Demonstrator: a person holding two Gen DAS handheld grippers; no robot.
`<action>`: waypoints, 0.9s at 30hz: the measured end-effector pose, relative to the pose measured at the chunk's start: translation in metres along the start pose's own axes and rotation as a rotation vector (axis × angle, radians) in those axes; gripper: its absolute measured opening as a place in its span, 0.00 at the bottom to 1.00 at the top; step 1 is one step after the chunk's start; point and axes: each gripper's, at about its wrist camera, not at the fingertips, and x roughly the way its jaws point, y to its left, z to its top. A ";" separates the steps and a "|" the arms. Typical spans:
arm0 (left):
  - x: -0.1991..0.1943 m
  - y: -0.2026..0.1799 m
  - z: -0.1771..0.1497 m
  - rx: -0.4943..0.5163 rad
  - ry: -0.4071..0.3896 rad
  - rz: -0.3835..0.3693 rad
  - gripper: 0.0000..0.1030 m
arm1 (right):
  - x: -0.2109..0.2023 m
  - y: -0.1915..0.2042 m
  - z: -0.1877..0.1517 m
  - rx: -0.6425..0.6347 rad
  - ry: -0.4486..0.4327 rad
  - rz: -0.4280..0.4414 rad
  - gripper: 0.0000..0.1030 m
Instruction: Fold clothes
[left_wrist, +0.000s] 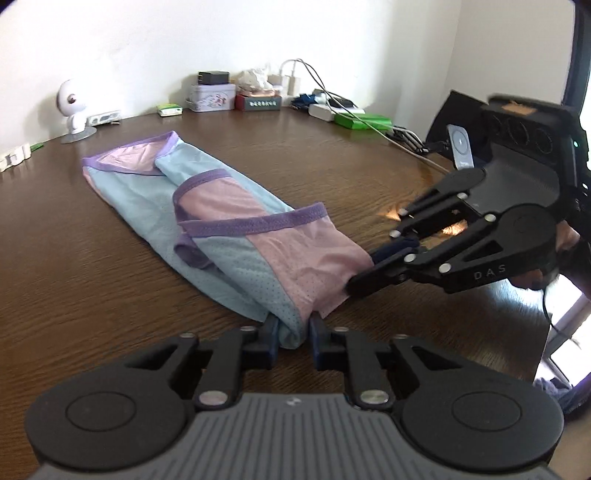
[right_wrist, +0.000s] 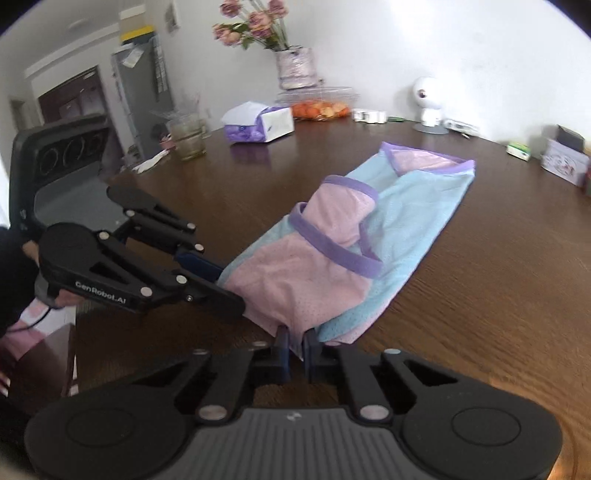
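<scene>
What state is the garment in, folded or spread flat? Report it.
Partly folded: the garment lies as a narrow strip on the table, sides overlapped; left gripper and right gripper each pinch its near end.

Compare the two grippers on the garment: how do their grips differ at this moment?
The left gripper pinches a bunched blue mesh corner of the garment, while the right gripper pinches a pink corner. The left gripper's fingers stand a little further apart around a thicker roll of cloth; the right gripper's sit closer on a thinner fold. Both are shut on the same near end of the garment, low over the table.
</scene>
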 end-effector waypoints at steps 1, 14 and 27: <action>-0.003 -0.001 -0.003 -0.006 -0.006 0.001 0.09 | -0.003 0.001 -0.003 0.029 -0.003 0.001 0.02; -0.083 -0.038 -0.067 0.032 -0.010 -0.088 0.18 | -0.062 0.067 -0.052 -0.039 -0.096 0.123 0.50; -0.079 -0.031 -0.077 0.097 -0.039 -0.147 0.06 | -0.040 0.071 -0.066 -0.084 -0.071 0.123 0.01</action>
